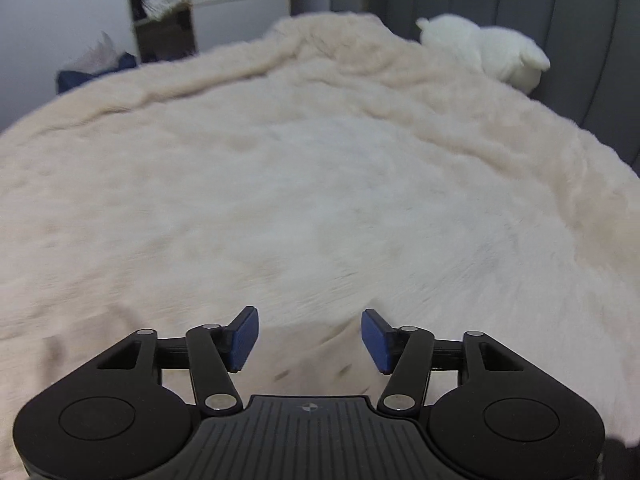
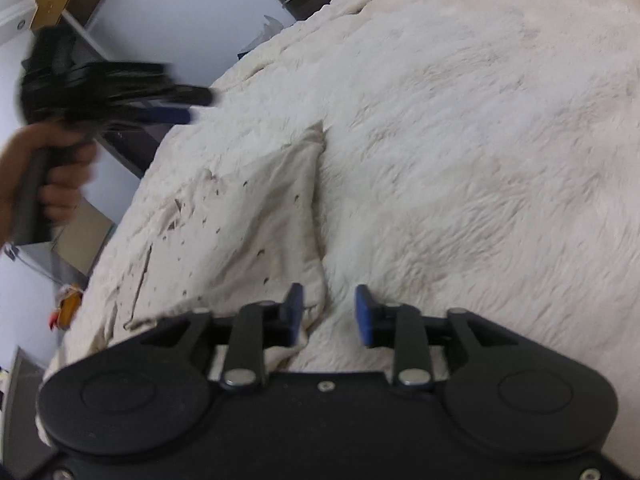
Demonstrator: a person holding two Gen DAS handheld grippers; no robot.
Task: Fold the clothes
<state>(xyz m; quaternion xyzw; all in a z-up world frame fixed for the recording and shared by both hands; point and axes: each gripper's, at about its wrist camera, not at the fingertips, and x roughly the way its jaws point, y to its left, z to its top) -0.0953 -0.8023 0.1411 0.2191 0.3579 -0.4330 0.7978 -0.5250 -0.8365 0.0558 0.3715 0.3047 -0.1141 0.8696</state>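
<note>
A cream garment (image 2: 248, 216) with small dark marks lies folded on the fluffy cream blanket (image 2: 460, 140) of the bed. My right gripper (image 2: 328, 312) stands open just above the garment's near right corner, nothing between its blue pads (image 2: 363, 316). In the right wrist view my left gripper (image 2: 176, 108) is blurred, held in a hand (image 2: 60, 172) well above the bed's left side, apart from the garment. In the left wrist view the left gripper (image 1: 310, 340) is open over a strip of the garment (image 1: 304, 364) and the blanket (image 1: 300, 184).
A white plush toy (image 1: 488, 48) lies at the bed's far right against a grey padded headboard (image 1: 520, 4). Shelves with folded cloth (image 1: 162, 0) and white cupboard doors stand beyond the bed. An orange object (image 2: 68, 308) lies on the floor at the left.
</note>
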